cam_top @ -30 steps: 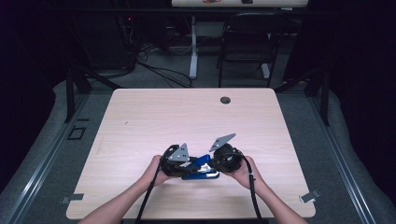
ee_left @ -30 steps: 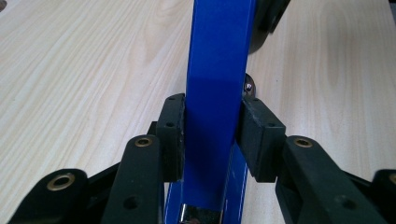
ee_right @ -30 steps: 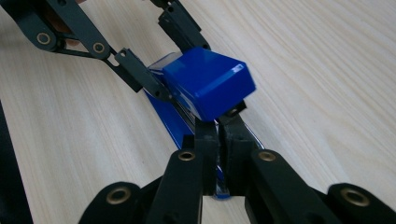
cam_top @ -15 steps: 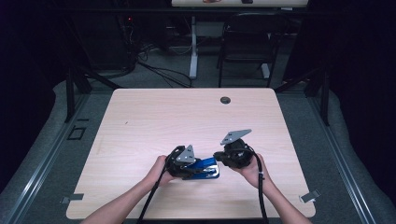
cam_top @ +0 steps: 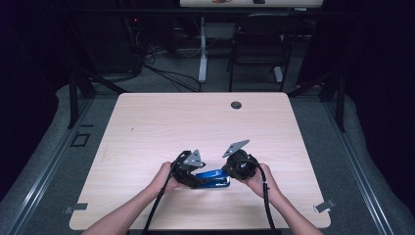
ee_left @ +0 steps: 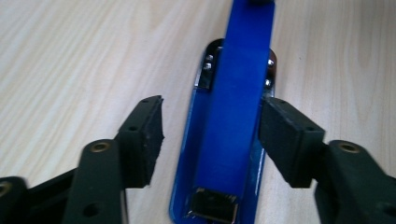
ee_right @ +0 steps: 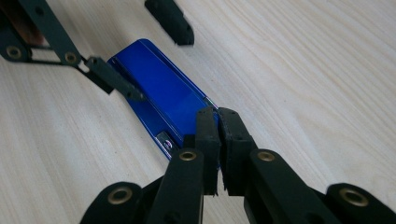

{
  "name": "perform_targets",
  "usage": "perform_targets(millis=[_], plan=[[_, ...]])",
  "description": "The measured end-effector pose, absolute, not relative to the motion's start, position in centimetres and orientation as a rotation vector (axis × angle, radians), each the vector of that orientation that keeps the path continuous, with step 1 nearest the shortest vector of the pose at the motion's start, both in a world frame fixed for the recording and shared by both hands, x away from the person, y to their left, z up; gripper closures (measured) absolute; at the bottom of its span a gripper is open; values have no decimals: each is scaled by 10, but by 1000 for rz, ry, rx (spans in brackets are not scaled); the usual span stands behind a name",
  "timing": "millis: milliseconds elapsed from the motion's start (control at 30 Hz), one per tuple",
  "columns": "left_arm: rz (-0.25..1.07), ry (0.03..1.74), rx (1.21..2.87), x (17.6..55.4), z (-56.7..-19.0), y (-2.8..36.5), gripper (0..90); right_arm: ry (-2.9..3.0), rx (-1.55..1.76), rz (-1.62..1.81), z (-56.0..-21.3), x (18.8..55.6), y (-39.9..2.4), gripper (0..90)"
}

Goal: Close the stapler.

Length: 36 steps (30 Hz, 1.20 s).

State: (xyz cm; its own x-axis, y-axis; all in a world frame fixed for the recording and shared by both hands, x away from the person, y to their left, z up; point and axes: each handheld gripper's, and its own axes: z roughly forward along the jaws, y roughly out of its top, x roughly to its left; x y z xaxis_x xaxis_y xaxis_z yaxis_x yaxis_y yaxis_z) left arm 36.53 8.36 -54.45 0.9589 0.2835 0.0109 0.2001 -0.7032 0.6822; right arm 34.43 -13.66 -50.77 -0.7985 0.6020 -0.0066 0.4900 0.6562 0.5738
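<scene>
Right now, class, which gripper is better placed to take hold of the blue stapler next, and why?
Probably the left gripper: its jaws, which have just been opening, straddle the blue stapler, one on each side, ready to close. The right gripper is shut, its tips resting at the stapler's end.

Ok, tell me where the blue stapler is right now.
In the high view the blue stapler lies flat on the wooden table, near its front edge, between the left gripper and the right gripper.
</scene>
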Motion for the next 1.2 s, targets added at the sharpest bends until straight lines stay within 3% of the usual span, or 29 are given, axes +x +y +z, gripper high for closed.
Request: perform_targets(millis=[267,700,833,967,1167,1200], plan=[[202,453,2283,374,-530,107,159,2691,935,846,-514,348,-138,887],[258,587,2225,381,-527,125,123,2694,987,871,-518,349,-141,900],[269,594,2231,382,-527,125,122,2685,978,879,-518,349,-142,860],[288,624,2217,383,-526,129,111,2646,975,941,-511,349,-147,747],[294,682,2185,384,-523,139,91,2609,972,919,-505,347,-154,457],[294,682,2185,384,-523,139,88,2609,972,919,-505,347,-154,457]])
